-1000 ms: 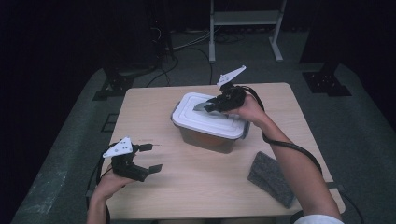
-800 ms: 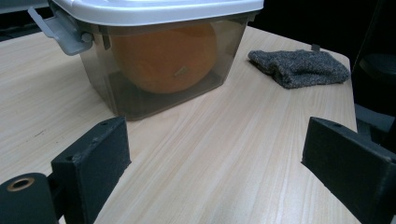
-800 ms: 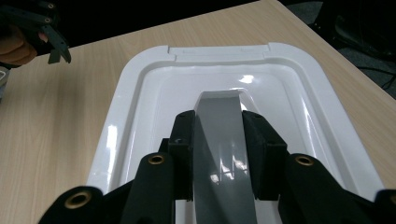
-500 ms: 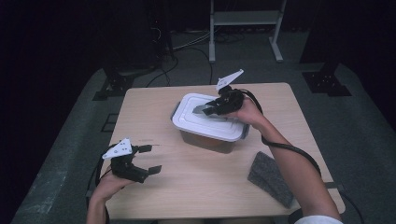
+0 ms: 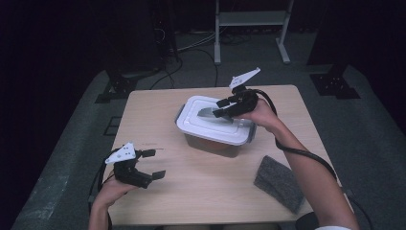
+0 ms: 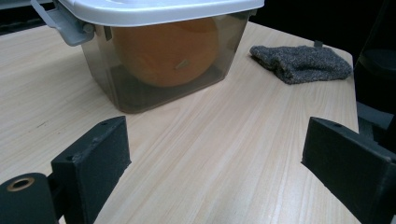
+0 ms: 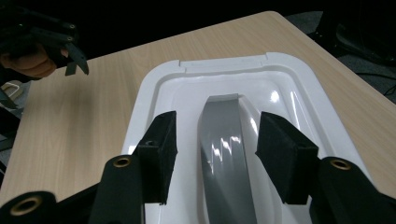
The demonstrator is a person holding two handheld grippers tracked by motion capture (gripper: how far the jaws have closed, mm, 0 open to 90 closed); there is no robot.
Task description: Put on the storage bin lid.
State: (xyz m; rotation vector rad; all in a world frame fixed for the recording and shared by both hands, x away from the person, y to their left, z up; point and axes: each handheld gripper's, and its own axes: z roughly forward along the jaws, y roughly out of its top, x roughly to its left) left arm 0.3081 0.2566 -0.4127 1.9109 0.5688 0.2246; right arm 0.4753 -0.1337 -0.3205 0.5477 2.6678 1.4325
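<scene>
Fingers of right gripper (image 7: 217, 158) just opened, straddling one handle (image 7: 224, 154); one lid (image 7: 289, 84).

In the left gripper view, the box (image 6: 159, 60) runs off the top edge, so most of its white lid (image 6: 159, 9) is cut away. The round orange thing (image 6: 166, 51) inside shows dimly through the smoky wall; what it is cannot be told. In the right gripper view, the grey handle (image 7: 226, 154) leaves the bottom edge between the claw pads.
</scene>
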